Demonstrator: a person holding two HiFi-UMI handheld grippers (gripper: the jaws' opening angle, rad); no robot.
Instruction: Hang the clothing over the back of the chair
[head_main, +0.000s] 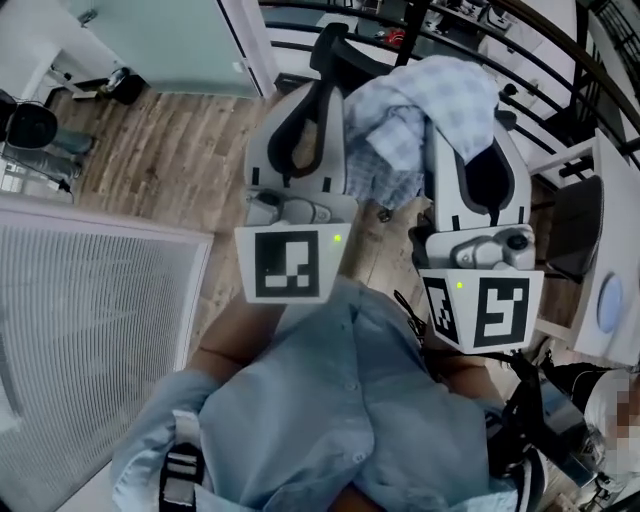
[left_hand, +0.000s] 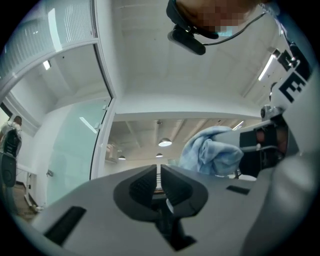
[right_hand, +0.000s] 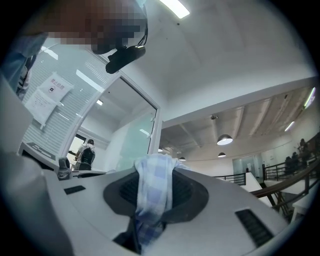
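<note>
The clothing (head_main: 430, 110) is a light blue and white checked garment, bunched and held up high in front of me. My right gripper (head_main: 478, 125) is shut on it. In the right gripper view a fold of the clothing (right_hand: 152, 192) runs down between the jaws and covers their tips. My left gripper (head_main: 322, 70) is raised beside it on the left, with its jaws closed together and nothing between them (left_hand: 158, 172). From the left gripper view the clothing (left_hand: 210, 152) hangs off to the right, apart from that gripper. A dark chair (head_main: 575, 230) stands low at the right.
A white table (head_main: 615, 270) sits at the right edge, next to the dark chair. A black railing (head_main: 540, 50) curves across the top right. A white slatted panel (head_main: 90, 320) fills the lower left, and a glass partition (head_main: 170, 40) stands at the far left over wood flooring.
</note>
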